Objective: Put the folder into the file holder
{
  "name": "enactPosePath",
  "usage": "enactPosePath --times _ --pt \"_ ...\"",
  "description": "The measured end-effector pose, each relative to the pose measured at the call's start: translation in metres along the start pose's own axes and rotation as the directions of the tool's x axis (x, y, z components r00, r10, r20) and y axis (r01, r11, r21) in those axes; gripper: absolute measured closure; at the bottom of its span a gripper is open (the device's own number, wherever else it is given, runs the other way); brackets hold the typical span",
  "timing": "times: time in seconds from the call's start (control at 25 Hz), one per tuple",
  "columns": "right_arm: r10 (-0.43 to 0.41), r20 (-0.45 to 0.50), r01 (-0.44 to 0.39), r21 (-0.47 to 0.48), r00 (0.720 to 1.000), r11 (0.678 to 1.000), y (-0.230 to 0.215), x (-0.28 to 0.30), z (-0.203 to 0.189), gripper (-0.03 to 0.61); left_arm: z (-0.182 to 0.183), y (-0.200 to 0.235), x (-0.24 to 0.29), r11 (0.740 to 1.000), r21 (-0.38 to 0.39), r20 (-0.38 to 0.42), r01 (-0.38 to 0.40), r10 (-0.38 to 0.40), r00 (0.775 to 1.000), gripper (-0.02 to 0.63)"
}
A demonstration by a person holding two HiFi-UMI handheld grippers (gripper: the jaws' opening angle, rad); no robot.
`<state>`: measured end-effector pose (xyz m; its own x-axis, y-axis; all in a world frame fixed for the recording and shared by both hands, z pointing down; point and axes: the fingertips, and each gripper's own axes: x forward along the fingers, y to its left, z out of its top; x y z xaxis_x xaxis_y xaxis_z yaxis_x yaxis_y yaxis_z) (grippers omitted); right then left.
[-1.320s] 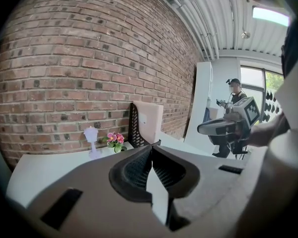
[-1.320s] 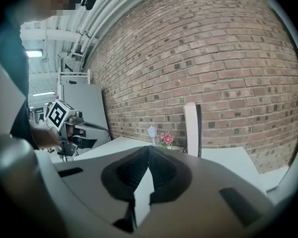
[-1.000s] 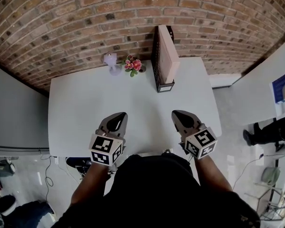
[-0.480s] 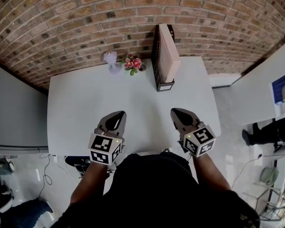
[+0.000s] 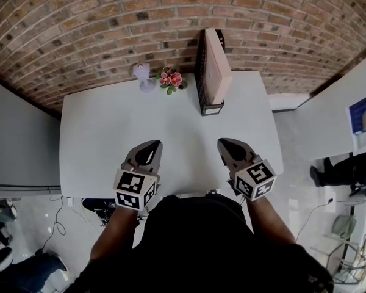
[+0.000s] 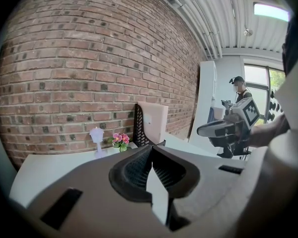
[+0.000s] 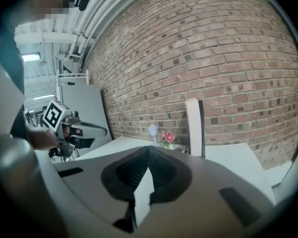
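Folder (image 5: 217, 66) stood upright on its edge inside the file holder (image 5: 200, 72), a black mesh stand at the far edge of the white worktop (image 5: 110, 124), hard against the brick wall (image 5: 97, 23). The folder was a pale pinkish beige. Its top rose above the mesh, and it sat along the holder's right side, with the black mesh showing on its left as I looked down.

My left tongs (image 6: 152, 151) were closed, pad meeting pad, with nothing caught between them. My right tongs (image 7: 148, 151) were closed the same way and just as empty. I held both over the near edge of the worktop, side by side with a gap between them. Their tips pointed toward the wall and tipped slightly downward, well apart from the file holder. The holder lay ahead of me, more in line with my right tongs than with my left.

Left of the file holder, along the same far edge, sat a small pot of pink flowers (image 5: 171, 81). Just left of that stood a little lilac ornament (image 5: 143, 77) shaped like a lamp. Both were near the holder, and I could not tell whether the flowers touched it.

In the left gripper view, the right tongs showed off to the side with their marker cube. A person (image 6: 240, 88) stood farther back beside a window (image 6: 268, 83).
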<state>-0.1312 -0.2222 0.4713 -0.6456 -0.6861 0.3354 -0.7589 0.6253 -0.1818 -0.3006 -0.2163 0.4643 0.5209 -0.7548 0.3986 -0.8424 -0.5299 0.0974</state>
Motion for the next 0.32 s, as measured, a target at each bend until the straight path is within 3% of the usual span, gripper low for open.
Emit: enactPosePath --times 0.32 --pt "-0.002 -0.008 0.002 -0.003 1.0 1.0 -0.0004 0.0027 0.0 0.574 0.0032 0.0006 0.001 1.0 0.0 -0.002 0.003 -0.003 1.0 0.609"
